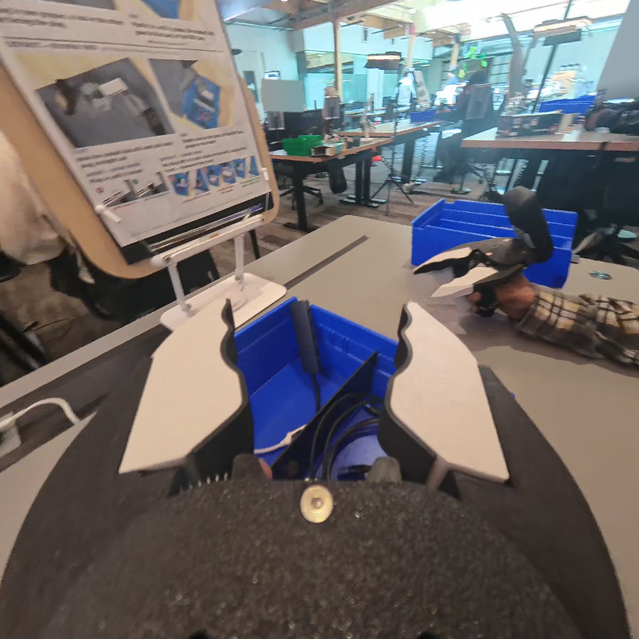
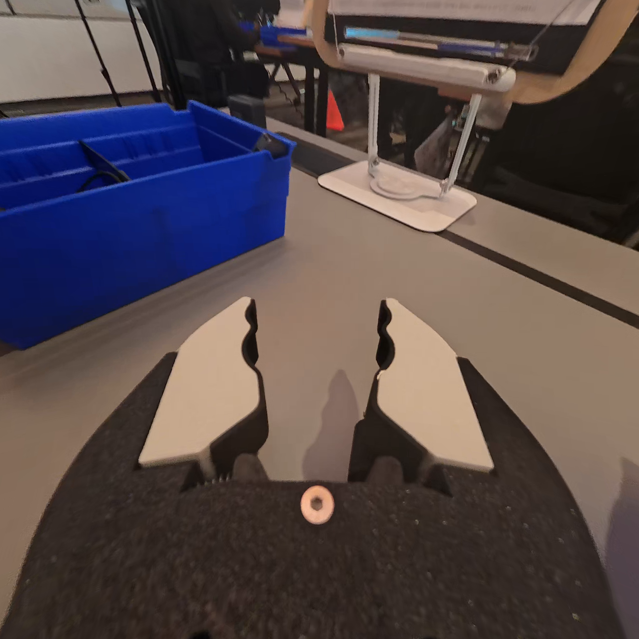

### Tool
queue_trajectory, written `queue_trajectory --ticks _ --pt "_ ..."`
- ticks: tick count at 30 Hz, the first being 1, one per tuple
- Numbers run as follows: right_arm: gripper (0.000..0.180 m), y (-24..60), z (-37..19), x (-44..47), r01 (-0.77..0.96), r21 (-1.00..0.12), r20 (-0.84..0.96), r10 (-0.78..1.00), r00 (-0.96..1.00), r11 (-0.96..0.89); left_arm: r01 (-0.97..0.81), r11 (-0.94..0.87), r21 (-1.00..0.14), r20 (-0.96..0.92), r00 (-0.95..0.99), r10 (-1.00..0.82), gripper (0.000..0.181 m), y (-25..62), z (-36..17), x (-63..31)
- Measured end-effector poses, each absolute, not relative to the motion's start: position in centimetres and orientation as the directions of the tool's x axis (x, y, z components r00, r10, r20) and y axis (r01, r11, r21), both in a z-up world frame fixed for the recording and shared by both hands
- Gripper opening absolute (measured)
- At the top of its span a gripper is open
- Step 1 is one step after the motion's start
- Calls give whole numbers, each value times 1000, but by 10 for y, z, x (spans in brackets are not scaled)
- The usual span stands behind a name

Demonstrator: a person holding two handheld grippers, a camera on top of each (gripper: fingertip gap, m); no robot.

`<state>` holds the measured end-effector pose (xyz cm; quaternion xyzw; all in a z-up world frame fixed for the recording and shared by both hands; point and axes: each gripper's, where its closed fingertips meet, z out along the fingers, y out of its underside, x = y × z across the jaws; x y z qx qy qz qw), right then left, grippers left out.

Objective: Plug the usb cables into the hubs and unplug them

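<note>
Left gripper point(image 1: 316, 313), fingers spread, poised over a blue bin point(image 1: 276, 377); a dark hub point(image 1: 306, 337) leans upright against the bin's far wall, black cables point(image 1: 332, 428) coiled beyond the divider point(image 1: 332, 404). Right gripper point(image 2: 318, 313), fingers spread, holding nothing above the grey surface point(image 2: 345, 262).

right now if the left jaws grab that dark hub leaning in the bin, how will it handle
The hub looks like a stiff, slim bar, probably light. It leans on the bin wall, so a nudge may tip it. Its cable looks floppy and will likely trail and drag.
</note>
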<state>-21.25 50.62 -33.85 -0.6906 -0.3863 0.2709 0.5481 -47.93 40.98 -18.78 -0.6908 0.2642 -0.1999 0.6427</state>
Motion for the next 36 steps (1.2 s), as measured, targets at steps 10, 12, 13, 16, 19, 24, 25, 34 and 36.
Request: queue_trajectory --ticks 10,12,13,16,19,24,25,34,36 --pt "75 486 -302 -215 90 -992 123 847 517 90 -203 -222 -954 -95 904 -417 103 394 -234 -544" --pt "74 483 -303 -217 112 -989 138 848 511 94 -210 -304 -929 -74 912 -404 107 390 -249 -548" --pt "74 483 -305 -217 126 -988 143 848 511 91 -208 -348 -914 -61 919 -391 109 388 -256 -552" --pt "75 483 -310 -219 166 -982 162 844 512 87 -174 -476 -862 3 937 -350 112 384 -274 -560" --pt "77 481 -311 -220 183 -979 172 840 515 88 -148 -587 -796 41 954 -296 109 382 -290 -569" --pt "80 475 -316 -223 205 -979 124 849 515 18 -65 -756 -652 177 956 -235 92 380 -318 -565" --pt "83 474 -318 -224 206 -979 104 852 513 -4 -54 -779 -625 197 955 -224 92 379 -323 -563" --pt "83 476 -329 -225 270 -963 124 843 523 -26 -85 -896 -436 212 958 -194 62 379 -352 -554" --pt "83 477 -333 -225 288 -957 132 840 526 -30 -85 -908 -410 229 954 -192 50 382 -354 -552"
